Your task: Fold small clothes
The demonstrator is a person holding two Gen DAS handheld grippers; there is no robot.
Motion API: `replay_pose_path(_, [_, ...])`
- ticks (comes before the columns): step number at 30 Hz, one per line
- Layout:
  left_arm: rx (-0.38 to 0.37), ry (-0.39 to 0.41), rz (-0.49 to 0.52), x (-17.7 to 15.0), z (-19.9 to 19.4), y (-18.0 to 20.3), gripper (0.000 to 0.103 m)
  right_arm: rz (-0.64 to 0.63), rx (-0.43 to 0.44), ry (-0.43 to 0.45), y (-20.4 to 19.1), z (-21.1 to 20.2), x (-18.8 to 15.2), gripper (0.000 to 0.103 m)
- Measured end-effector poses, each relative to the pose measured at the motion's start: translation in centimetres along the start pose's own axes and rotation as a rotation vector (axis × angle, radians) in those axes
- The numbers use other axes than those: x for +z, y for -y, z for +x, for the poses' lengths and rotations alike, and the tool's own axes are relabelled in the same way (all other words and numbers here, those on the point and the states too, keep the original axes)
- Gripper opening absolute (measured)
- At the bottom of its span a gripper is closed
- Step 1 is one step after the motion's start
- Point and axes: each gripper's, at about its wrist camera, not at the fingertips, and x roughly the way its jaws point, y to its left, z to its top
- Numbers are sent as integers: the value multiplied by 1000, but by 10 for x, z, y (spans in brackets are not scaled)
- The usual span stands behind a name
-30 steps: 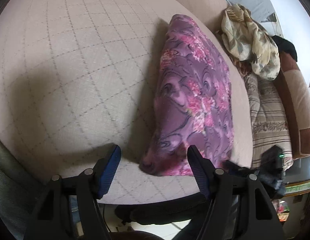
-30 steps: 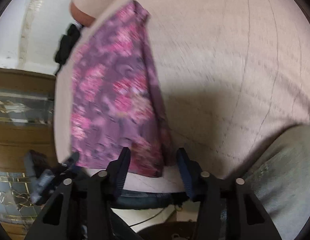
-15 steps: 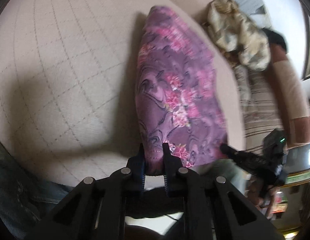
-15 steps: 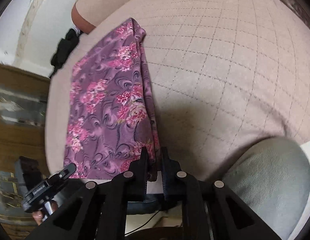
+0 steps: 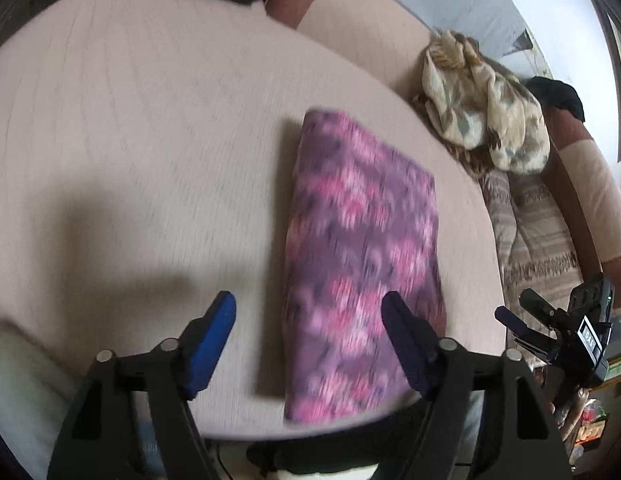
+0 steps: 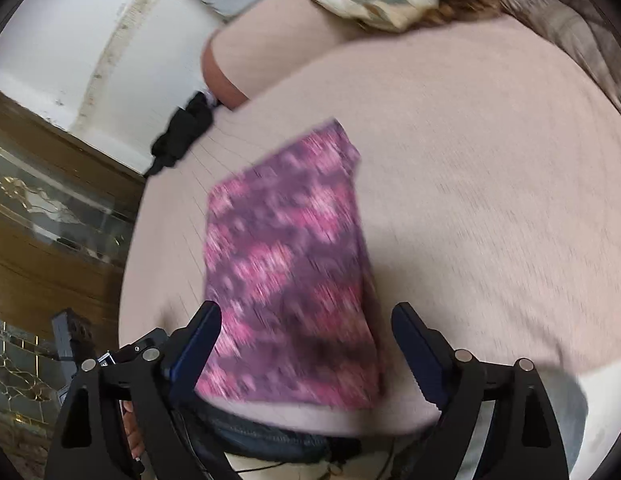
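Purple-pink floral cloth [image 5: 362, 264], flat oblong on quilted beige cushion [image 5: 150, 152]

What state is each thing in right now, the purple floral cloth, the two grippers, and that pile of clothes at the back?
Purple floral cloth: folded into a rectangle, lying flat on the beige cushion, released.
Left gripper: open, jaws just opened, above the cloth's near edge, gripping nothing.
Right gripper: open, jaws just opened, above the cloth's near edge, gripping nothing.
Cream patterned clothes: crumpled heap, unfolded.
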Motion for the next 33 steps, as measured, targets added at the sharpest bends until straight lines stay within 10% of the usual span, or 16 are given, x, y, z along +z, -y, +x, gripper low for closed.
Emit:
replay_pose_path(15, [-61, -101, -69, 125, 120, -10, 75, 75, 6, -116, 49, 158, 135, 94])
replay_pose_path(19, [-168, -136, -119, 132, 141, -17, 75, 111, 163, -145, 59, 181, 139, 91])
replay_pose_path(25, [-213, -117, -143, 131, 155, -18, 62, 129, 196, -183, 57, 199, 135, 64])
replay_pose_path(28, [-213, -140, -152, 138, 156, -14, 42, 130, 181, -208, 53, 210, 139, 27])
replay_pose_path(33, [-307, -62, -105, 164, 110, -1, 38, 54, 223, -160, 26, 192, 159, 24])
